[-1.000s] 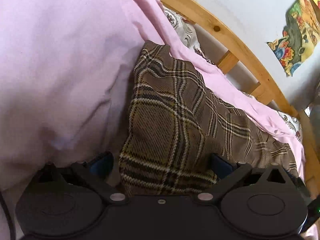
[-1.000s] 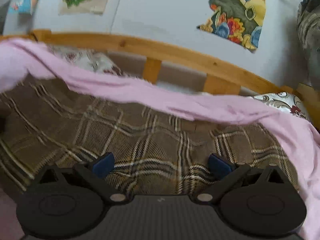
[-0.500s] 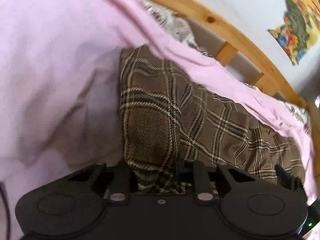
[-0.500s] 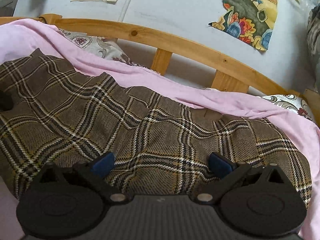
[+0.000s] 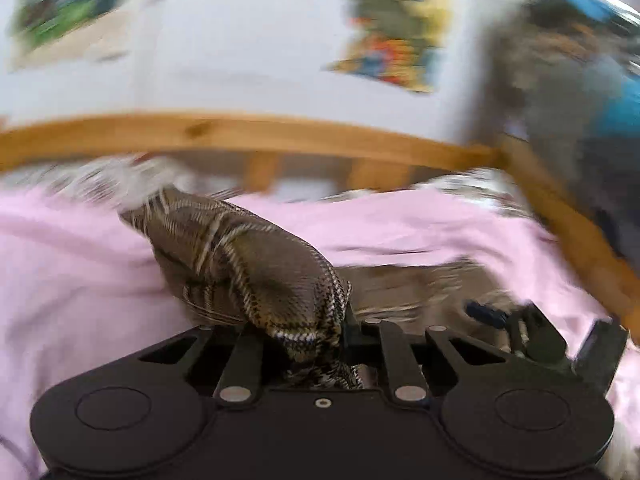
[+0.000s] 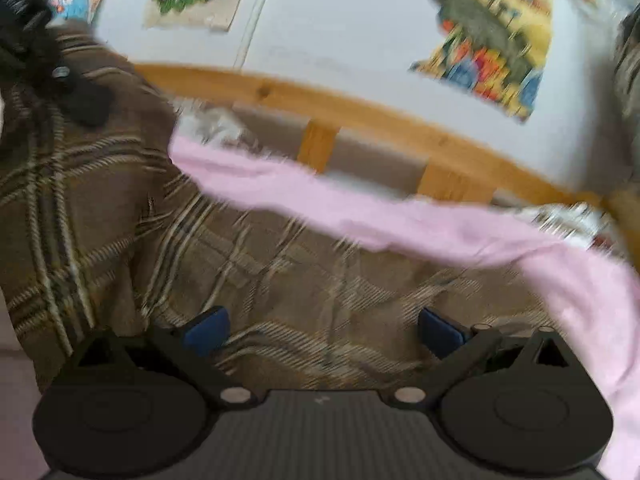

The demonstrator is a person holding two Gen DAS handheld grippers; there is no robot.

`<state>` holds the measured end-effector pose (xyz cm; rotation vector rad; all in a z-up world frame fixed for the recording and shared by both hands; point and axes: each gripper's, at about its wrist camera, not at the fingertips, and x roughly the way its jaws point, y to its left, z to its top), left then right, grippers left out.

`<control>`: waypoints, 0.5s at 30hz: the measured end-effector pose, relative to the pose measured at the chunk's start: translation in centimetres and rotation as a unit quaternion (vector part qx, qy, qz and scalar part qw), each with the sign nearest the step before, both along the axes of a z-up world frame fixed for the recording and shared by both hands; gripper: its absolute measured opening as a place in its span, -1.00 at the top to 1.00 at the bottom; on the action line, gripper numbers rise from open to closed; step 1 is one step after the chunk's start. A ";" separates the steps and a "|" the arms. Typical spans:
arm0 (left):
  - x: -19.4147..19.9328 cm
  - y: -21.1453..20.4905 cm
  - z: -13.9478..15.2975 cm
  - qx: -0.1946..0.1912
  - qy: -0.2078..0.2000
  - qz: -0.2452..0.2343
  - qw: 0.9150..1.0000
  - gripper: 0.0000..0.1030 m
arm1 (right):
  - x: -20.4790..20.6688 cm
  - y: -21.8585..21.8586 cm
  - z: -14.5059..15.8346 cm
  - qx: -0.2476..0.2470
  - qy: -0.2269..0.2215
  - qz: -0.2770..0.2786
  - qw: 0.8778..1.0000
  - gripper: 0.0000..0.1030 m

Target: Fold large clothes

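A brown plaid garment lies on a pink sheet on the bed. My left gripper is shut on a bunched end of the plaid garment and holds it lifted, so the cloth drapes forward over the fingers. In the right wrist view the garment spreads under and ahead of my right gripper, which is open with its blue pads wide apart above the cloth. The left gripper shows at top left there, holding the raised cloth. Both views are motion-blurred.
A wooden bed rail runs along the far side, also in the right wrist view. Colourful posters hang on the white wall. Patterned bedding lies under the pink sheet. Hanging clothes are at right.
My left gripper closed on the garment's end, then lifted and swung it up toward the headboard. My right gripper stayed open over the cloth.
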<state>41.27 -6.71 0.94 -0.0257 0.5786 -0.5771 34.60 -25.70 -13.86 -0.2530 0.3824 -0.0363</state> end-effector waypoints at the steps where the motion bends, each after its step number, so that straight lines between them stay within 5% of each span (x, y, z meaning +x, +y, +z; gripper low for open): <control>1: 0.0 -1.6 0.3 0.001 -0.003 -0.025 1.000 0.69 | -0.6 -1.0 0.8 -0.005 -0.012 -0.004 1.000 -0.99; 6: -1.6 -9.8 0.0 0.021 -0.011 -0.145 0.989 0.69 | -4.2 -7.6 3.4 -0.071 -0.043 -0.050 0.995 -1.00; 10: -3.9 -16.6 -4.2 0.089 -0.020 -0.223 0.971 0.69 | -6.9 -12.6 3.0 -0.087 -0.029 -0.079 0.993 -0.99; 12: -4.3 -18.8 -6.8 0.119 -0.017 -0.242 0.963 0.67 | -7.8 -14.3 2.2 -0.088 -0.014 -0.092 0.992 -0.99; 15: -4.7 -19.4 -8.4 0.130 -0.028 -0.239 0.962 0.58 | -8.8 -16.4 1.3 -0.062 0.002 -0.109 0.992 -1.00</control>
